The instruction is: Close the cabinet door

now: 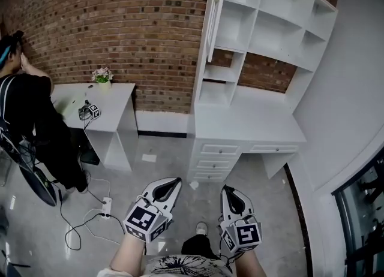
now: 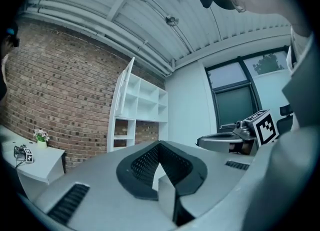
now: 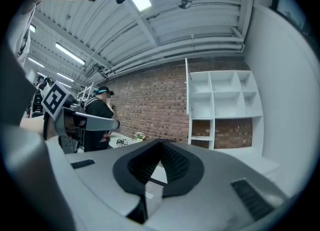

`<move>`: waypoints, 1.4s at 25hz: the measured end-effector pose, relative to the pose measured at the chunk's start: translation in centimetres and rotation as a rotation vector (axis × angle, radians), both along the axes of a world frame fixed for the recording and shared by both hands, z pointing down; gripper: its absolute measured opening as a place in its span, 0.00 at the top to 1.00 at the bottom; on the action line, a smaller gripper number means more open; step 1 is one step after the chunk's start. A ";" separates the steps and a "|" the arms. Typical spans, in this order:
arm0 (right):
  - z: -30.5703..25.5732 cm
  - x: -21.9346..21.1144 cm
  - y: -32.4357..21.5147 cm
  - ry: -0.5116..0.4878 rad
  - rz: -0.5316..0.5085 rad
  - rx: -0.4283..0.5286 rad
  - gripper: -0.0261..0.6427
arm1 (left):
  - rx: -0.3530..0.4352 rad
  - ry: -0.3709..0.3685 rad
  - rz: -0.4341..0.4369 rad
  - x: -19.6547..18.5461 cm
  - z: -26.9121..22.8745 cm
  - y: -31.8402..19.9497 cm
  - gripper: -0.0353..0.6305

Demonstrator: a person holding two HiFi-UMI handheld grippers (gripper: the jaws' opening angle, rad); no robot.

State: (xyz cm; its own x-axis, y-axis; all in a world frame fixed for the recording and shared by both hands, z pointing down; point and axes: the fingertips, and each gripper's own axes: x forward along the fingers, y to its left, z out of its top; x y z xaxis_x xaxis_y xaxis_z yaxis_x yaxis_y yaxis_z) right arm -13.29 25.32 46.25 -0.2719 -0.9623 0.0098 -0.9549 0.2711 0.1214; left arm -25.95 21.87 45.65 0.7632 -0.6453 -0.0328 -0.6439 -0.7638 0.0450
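The white shelf cabinet [image 1: 264, 24] stands against the brick wall above a white desk top [image 1: 246, 123]. Its tall narrow door [image 1: 212, 18] hangs open at the unit's left edge, swung out toward me. The door also shows edge-on in the left gripper view [image 2: 123, 92] and the right gripper view [image 3: 187, 87]. My left gripper [image 1: 171, 181] and right gripper [image 1: 231, 190] are low in the head view, over the floor and well short of the cabinet. Both point level at it, shut and empty. Each gripper's own view shows its jaws together, left gripper [image 2: 159, 145] and right gripper [image 3: 161, 142].
A person in black [image 1: 30, 120] stands at the left by a small white desk [image 1: 114, 99] with a potted plant [image 1: 102, 76] and a marker device [image 1: 89, 111]. Cables and a power strip [image 1: 107, 205] lie on the floor. Drawers [image 1: 219, 148] sit under the cabinet's desk.
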 end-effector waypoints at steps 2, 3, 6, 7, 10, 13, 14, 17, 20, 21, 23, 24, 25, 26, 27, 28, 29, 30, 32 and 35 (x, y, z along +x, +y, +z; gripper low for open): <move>0.1 0.7 -2.5 -0.010 -0.026 0.002 0.95 | 0.004 -0.008 -0.029 0.5 0.1 -2.0 0.93; 0.1 1.2 -3.7 -0.014 -0.039 0.005 0.95 | 0.006 -0.012 -0.044 0.9 0.1 -3.1 0.93; -0.4 2.8 -7.5 -0.020 -0.082 0.020 0.95 | 0.007 -0.014 -0.080 2.4 -0.3 -6.6 0.93; -0.5 3.5 -8.8 -0.023 -0.098 0.025 0.95 | 0.004 -0.011 -0.092 3.0 -0.4 -7.9 0.93; -1.0 6.1 -12.8 -0.035 -0.140 0.025 0.95 | -0.016 0.007 -0.116 5.6 -0.7 -12.0 0.93; -1.9 8.9 -16.9 -0.040 -0.184 0.023 0.95 | -0.018 0.027 -0.122 8.7 -1.7 -15.7 0.93; -2.3 9.7 -18.3 -0.037 -0.196 0.027 0.95 | -0.011 0.029 -0.128 9.5 -2.2 -16.9 0.93; -3.2 12.0 -22.1 -0.022 -0.223 0.039 0.95 | 0.003 0.025 -0.161 11.5 -2.9 -20.7 0.93; -3.3 13.9 -25.3 -0.002 -0.237 0.036 0.95 | -0.008 0.032 -0.194 12.8 -2.7 -24.0 0.93; -3.5 14.3 -26.4 0.001 -0.239 0.035 0.95 | -0.015 0.036 -0.201 13.0 -2.7 -25.0 0.93; -3.9 14.9 -28.5 0.007 -0.244 0.043 0.95 | -0.028 0.037 -0.209 13.3 -2.7 -27.1 0.93; -4.0 15.2 -29.6 0.010 -0.246 0.049 0.95 | -0.031 0.036 -0.211 13.5 -2.6 -28.2 0.93; -4.1 15.4 -30.7 0.014 -0.245 0.055 0.95 | -0.031 0.034 -0.211 13.6 -2.6 -29.3 0.93; -4.1 15.7 -31.8 0.018 -0.243 0.059 0.95 | -0.029 0.034 -0.212 13.7 -2.6 -30.5 0.93; -4.1 16.0 -33.0 0.021 -0.240 0.063 0.95 | -0.025 0.035 -0.211 13.7 -2.7 -31.8 0.93; -4.2 16.2 -34.3 0.024 -0.237 0.066 0.95 | -0.017 0.039 -0.209 13.8 -3.0 -33.2 0.93; -4.3 16.3 -35.5 0.028 -0.234 0.071 0.95 | -0.006 0.045 -0.205 13.7 -3.5 -34.5 0.93; -4.5 16.4 -36.7 0.032 -0.230 0.076 0.95 | 0.007 0.052 -0.199 13.7 -4.1 -35.9 0.93; -5.2 16.8 -39.1 0.032 -0.213 0.085 0.95 | 0.038 0.064 -0.187 13.8 -5.7 -38.7 0.93; -6.2 17.2 -42.9 0.002 -0.190 0.095 0.95 | 0.084 0.064 -0.171 13.9 -8.2 -43.0 0.93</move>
